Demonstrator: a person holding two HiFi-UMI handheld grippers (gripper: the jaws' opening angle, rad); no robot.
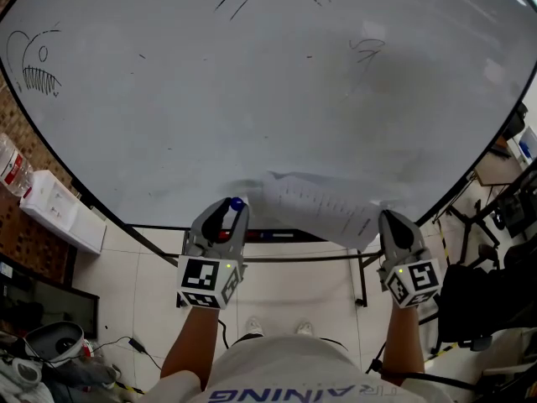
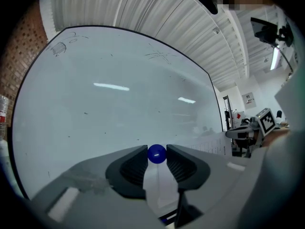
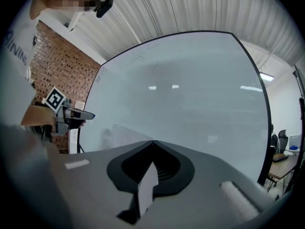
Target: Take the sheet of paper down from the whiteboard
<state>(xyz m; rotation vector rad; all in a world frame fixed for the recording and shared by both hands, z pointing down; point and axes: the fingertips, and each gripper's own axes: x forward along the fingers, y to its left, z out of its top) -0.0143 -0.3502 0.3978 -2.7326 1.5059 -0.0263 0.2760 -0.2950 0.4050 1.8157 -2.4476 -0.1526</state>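
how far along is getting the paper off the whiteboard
Mostly done: the sheet of paper hangs from the right gripper, jaws shut on its edge, low in front of the whiteboard. The left gripper grips a blue ball, likely the magnet that pinned it. Left: carry both clear.

At the left, a brick wall [image 3: 62, 66] is seen. A plastic bottle [image 1: 10, 164] with a red label is placed just beside a white box [image 1: 63, 212]. The floor [image 1: 277, 296] is covered with pale tiles. At the right, a black chair [image 1: 482, 296] is seen near a desk [image 1: 497, 170].
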